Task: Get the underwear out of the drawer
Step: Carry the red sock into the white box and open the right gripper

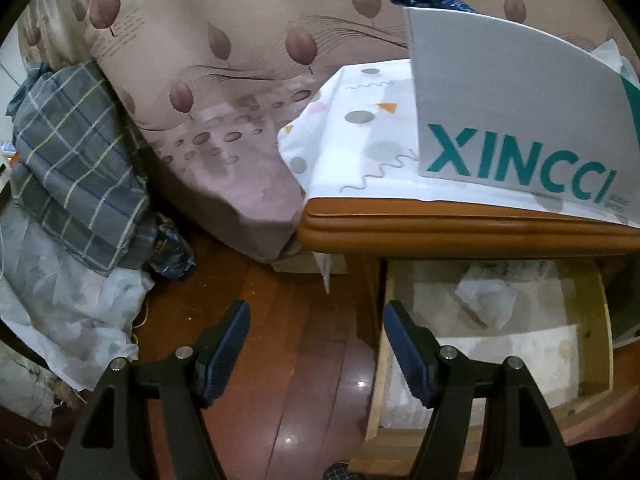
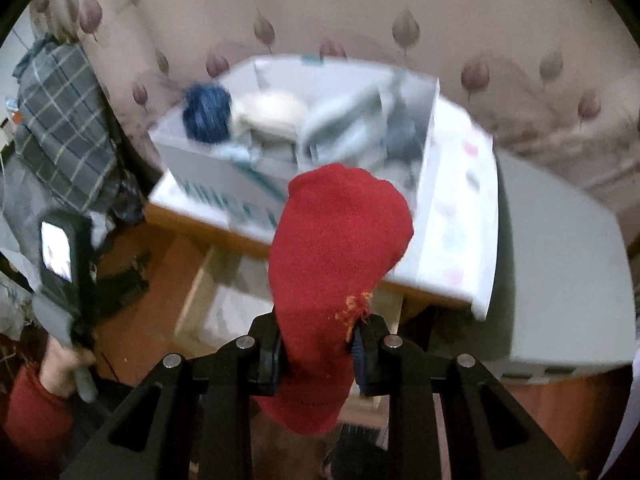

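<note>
My right gripper point(image 2: 316, 354) is shut on a red knitted garment point(image 2: 336, 240) and holds it in the air above the open drawer point(image 2: 208, 300). The garment stands up between the fingers and has a small orange frayed spot. My left gripper point(image 1: 316, 344) is open and empty, low over the wooden floor beside the open drawer point(image 1: 592, 344). That drawer is lined with white paper and shows only a crumpled white sheet point(image 1: 484, 296). The nightstand top point(image 1: 460, 224) is above the drawer.
A grey XINCCI box point(image 1: 520, 120) stands on a patterned cloth point(image 1: 360, 140) on the nightstand; in the right wrist view the box point(image 2: 280, 132) holds rolled garments. A bed point(image 1: 224, 120) lies behind. Plaid bedding point(image 1: 76, 168) is piled at left.
</note>
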`<state>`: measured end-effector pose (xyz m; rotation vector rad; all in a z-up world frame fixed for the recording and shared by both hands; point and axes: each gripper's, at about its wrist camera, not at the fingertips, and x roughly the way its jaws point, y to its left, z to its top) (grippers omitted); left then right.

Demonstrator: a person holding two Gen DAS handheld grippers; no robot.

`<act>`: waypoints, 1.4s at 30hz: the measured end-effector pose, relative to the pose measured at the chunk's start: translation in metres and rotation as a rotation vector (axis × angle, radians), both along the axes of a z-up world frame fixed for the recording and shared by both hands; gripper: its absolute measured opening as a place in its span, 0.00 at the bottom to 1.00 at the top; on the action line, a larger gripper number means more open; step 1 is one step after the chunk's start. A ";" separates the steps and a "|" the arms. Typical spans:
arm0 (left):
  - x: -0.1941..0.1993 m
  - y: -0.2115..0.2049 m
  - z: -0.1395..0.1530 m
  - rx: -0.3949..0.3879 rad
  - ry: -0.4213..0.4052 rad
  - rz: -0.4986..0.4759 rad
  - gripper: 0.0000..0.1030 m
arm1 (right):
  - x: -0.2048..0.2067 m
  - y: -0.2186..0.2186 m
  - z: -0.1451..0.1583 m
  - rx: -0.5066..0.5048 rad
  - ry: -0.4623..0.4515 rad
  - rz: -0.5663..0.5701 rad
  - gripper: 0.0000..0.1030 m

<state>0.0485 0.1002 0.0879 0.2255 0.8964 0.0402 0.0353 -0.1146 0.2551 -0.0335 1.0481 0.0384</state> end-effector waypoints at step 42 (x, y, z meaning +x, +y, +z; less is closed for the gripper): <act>0.027 0.043 -0.016 -0.122 0.132 0.142 0.69 | 0.132 0.051 0.005 -0.144 -0.095 0.101 0.61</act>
